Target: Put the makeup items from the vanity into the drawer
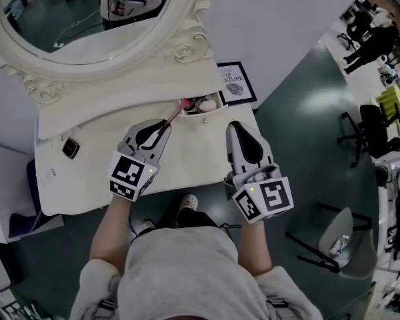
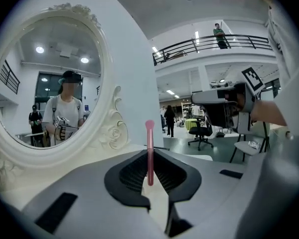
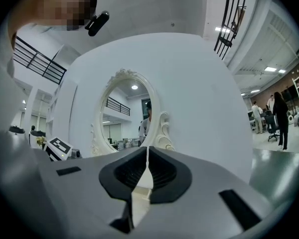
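Slim pink makeup brush pinched in L gripper, tip over open cream vanity drawer. R gripper closed, empty, just front-right of drawer.

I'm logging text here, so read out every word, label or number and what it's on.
"OF" over "ATURE": framed print, start of the words cut off.
Print's smaller lines: too small to read.
Marker cubes: square patterns only, no words.

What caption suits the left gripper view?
Left gripper clamps a slim pink makeup stick near an ornate white mirror.
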Available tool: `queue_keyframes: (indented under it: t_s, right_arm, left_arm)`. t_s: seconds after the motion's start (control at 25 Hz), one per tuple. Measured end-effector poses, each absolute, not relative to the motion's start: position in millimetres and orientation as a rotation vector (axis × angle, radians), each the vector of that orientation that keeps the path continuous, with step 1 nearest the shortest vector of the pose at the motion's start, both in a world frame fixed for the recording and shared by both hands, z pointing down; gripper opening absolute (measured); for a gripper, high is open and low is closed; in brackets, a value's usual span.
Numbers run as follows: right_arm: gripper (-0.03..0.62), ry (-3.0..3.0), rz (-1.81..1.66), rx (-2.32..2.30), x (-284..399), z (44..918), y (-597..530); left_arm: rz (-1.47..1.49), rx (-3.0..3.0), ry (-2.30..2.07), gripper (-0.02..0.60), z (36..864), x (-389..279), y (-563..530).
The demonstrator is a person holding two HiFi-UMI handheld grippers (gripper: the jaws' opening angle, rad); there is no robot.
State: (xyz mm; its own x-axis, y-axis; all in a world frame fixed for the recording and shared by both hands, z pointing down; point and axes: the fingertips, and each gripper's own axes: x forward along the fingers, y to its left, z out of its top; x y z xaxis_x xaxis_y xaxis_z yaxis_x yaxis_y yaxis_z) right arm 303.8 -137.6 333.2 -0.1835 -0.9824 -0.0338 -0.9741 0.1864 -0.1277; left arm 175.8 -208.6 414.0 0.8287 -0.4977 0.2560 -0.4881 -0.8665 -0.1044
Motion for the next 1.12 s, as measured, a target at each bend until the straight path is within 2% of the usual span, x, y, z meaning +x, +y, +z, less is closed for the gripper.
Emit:
queue_keyframes:
  t_s: [1.12]
  right_arm:
    - [0.028, 2.324, -0.256, -1.935, 373, 369, -172]
  left_arm:
    - [-1.185, -2.693, 0.559, 0.051, 517, 263, -266]
